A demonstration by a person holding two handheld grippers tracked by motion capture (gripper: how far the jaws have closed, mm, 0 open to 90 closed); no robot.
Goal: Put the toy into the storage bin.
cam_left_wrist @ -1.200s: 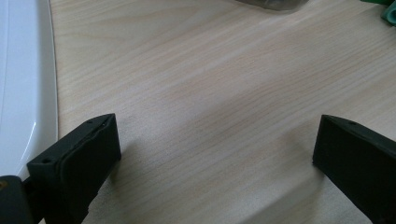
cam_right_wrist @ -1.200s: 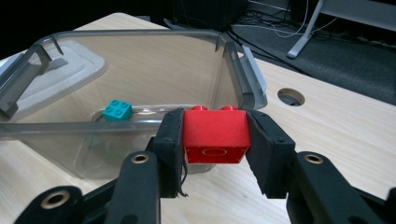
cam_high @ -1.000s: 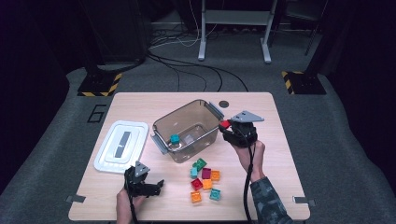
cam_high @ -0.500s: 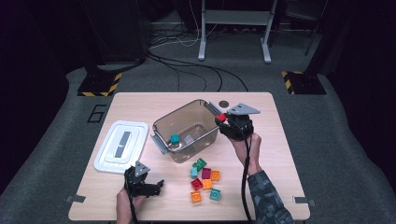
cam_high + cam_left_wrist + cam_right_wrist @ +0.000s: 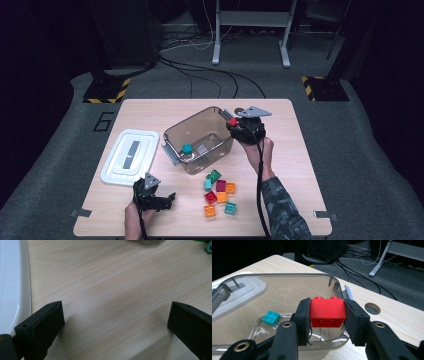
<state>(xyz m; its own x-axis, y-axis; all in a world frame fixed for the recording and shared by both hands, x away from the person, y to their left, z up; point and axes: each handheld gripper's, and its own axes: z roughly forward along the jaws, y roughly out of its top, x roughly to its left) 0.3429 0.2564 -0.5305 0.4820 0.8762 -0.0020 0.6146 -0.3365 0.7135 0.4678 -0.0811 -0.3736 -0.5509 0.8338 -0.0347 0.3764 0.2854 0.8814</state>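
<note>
Right gripper clamped on the red brick, held above the near rim of the clear bin. I carry it further in over the bin floor, clear of the teal brick, lower, then let go. Left gripper rests on the table, jaws spread, nothing between them.

open box mouth, crowded patch of blocks in front

the clear box stands mid-table with its top open; inside lies one teal block, the rest of its floor bare. the white lid lies just left of it, a cluster of loose blocks just in front. bare wood runs along the table's right side and far edge, broken by a round hole.
</note>
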